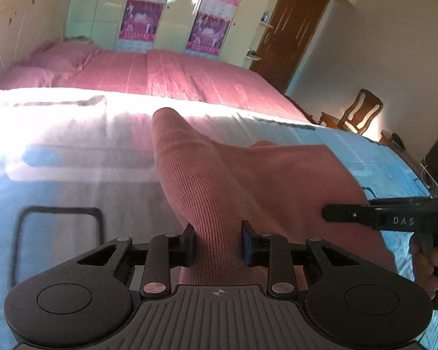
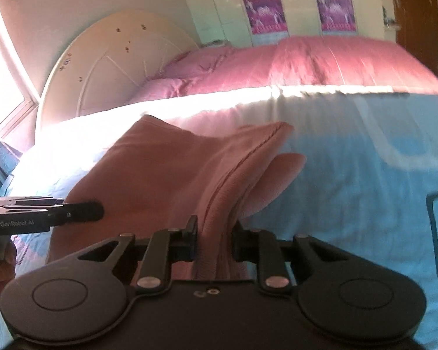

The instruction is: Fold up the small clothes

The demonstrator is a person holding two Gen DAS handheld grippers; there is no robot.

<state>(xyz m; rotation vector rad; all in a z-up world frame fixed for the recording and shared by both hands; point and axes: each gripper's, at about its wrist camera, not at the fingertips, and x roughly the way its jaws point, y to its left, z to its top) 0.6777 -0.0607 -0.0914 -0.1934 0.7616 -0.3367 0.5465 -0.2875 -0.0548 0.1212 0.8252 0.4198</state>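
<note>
A small pink knitted garment [image 1: 248, 180] is held up over a light blue sheet [image 1: 73, 175] on the bed. My left gripper [image 1: 218, 243] is shut on one bunched edge of it. My right gripper [image 2: 214, 240] is shut on another gathered edge, where a seam runs up the cloth [image 2: 189, 169]. The right gripper's fingers [image 1: 347, 213] show in the left wrist view at the garment's right side. The left gripper's fingers [image 2: 78, 211] show in the right wrist view at the garment's left side. The cloth hangs loosely between the two grippers.
A pink bedspread [image 1: 175, 75] and pillows [image 2: 172, 84] lie behind the blue sheet. A white headboard [image 2: 108, 67] and wardrobe doors with purple posters [image 1: 210, 29] stand beyond. A wooden chair [image 1: 356, 113] and brown door [image 1: 295, 29] are at the right.
</note>
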